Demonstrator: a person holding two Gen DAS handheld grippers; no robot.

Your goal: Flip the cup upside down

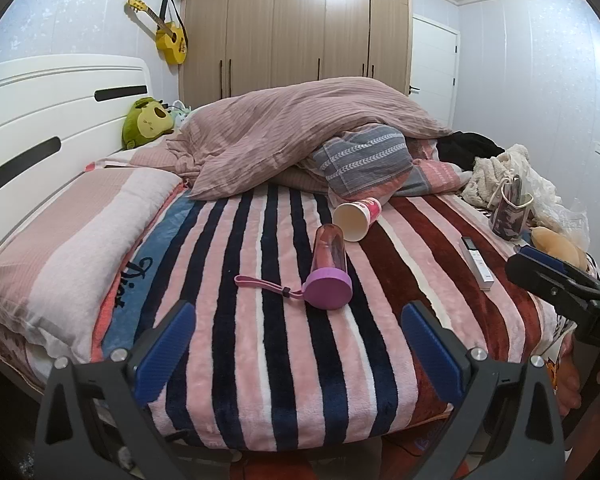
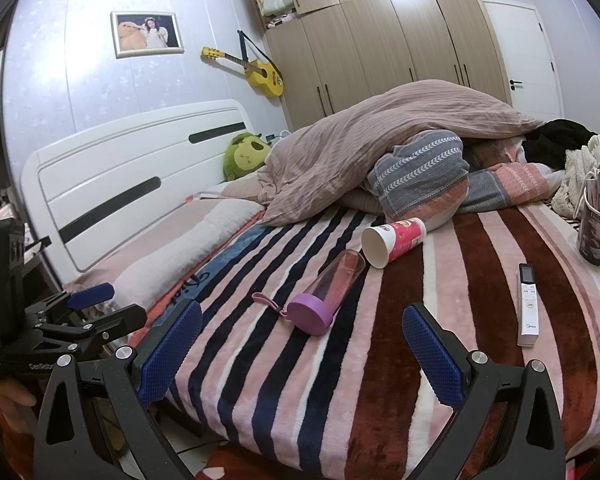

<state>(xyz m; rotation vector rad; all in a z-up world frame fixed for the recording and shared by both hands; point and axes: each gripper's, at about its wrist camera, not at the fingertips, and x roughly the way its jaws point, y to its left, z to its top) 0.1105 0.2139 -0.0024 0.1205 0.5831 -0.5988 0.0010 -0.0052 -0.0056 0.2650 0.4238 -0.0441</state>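
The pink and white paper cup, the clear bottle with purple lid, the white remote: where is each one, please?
Pink and white paper cup [image 2: 394, 241]: right wrist view, on its side wall.
Clear bottle with purple lid [image 2: 311, 314]: right wrist view, on the lid.
White remote [image 1: 477, 259]: left wrist view, mid-body.

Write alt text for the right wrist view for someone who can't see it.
A paper cup lies on its side on a striped blanket, beside a purple-capped water bottle also lying down. The open right hand-held gripper hovers at the bed's near edge, with a white remote control to the right.
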